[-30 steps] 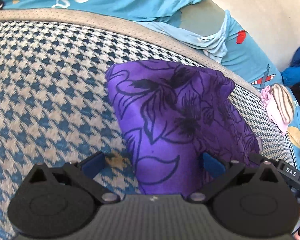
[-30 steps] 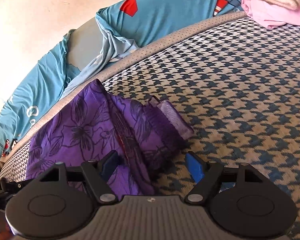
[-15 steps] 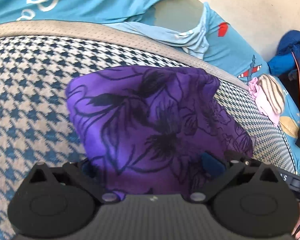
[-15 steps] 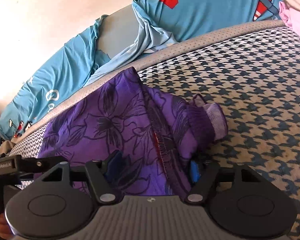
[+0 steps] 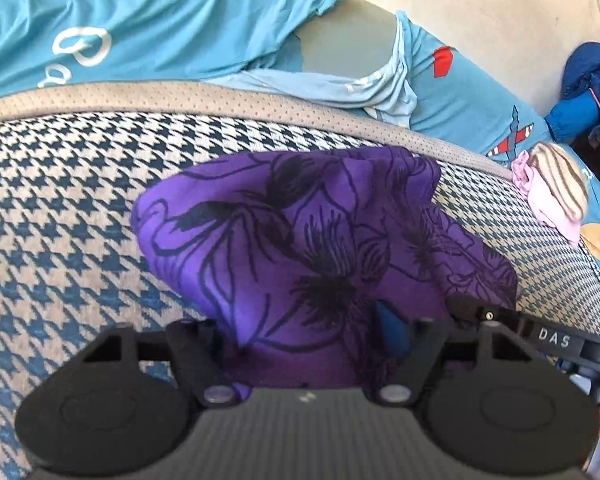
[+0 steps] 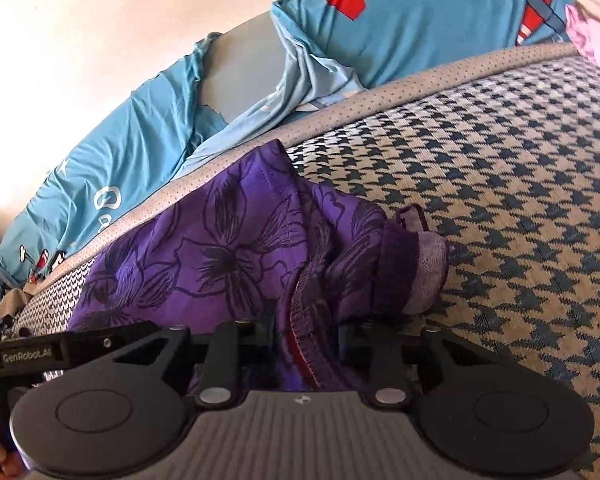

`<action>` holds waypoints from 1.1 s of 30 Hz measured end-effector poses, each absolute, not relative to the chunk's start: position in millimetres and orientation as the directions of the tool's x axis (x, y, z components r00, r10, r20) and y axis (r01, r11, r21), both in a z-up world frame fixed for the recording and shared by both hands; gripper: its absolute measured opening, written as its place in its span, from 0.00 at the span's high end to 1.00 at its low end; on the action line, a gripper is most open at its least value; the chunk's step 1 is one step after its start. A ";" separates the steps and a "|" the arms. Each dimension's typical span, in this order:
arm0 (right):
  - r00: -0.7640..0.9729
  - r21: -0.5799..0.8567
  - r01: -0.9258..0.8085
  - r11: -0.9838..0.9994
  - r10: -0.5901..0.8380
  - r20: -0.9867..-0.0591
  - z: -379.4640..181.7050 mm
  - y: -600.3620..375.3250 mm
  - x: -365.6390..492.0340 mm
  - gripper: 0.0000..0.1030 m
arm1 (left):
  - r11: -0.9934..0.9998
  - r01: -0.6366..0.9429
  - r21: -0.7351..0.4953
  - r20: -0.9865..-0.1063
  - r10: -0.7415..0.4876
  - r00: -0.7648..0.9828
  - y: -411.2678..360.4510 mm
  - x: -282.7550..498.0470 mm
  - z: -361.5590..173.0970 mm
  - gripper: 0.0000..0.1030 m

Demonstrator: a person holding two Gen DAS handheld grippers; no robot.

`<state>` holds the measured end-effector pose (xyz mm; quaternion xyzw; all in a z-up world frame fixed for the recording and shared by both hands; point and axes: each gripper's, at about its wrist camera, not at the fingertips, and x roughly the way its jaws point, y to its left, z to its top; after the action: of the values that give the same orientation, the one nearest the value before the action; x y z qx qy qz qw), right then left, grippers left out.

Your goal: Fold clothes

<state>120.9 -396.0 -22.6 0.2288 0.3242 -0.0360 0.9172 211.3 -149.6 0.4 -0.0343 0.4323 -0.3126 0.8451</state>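
Closest to us, our left gripper point(image 5: 304, 344) is closing on the near edge of the purple garment point(image 5: 300, 248); cloth fills the gap between its jaws, and we see a blue pad point(image 5: 392, 328) partly buried in the folds. We cannot tell from this view whether both pads press yet. Our right gripper point(image 6: 304, 344) is closing too, its jaws drawn in narrow, with a bunched seam stitched in red point(image 6: 300, 344) running straight between them. The pads themselves are hidden, though the cloth looks pinched there.

The garment lies crumpled on the houndstooth mat point(image 5: 60, 208), near the middle, with a paler cuff or hem point(image 6: 428, 272) turned out on the right wrist view's right side. Each gripper shows at the edge of the other's view, so we hold the same near edge at two points close together.

We judge this to be the grasping step, ahead of any fold. The next move calls for firm grips on both sides, then lifting and drawing our hands apart to spread the cloth flat; a loose pinch would let the slippery fabric slide out.

Farther off run the mat's grey border point(image 5: 260, 104), a blue printed sheet point(image 5: 140, 20), and a small pink and striped pile point(image 5: 552, 192) at the far right.
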 end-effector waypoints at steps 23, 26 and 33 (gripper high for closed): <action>0.841 0.401 -0.039 0.915 0.247 -0.481 26.6 -314.0 104.4 0.80 | 0.904 0.386 -0.184 -0.707 -0.395 0.587 -61.8 169.3 37.3 0.61; 0.830 0.410 -0.078 0.909 0.287 -0.479 28.1 -294.5 103.8 0.80 | 0.919 0.354 -0.175 -0.711 -0.366 0.600 -39.3 164.5 38.2 0.61; 0.799 0.397 -0.164 0.903 0.358 -0.484 21.8 -247.4 103.3 0.80 | 0.948 0.271 -0.169 -0.726 -0.306 0.616 5.3 152.9 34.9 0.61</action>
<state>103.3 -247.4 21.8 0.1703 0.2850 0.1397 0.9329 152.9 5.3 34.9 -0.0212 0.4075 -0.1606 0.8988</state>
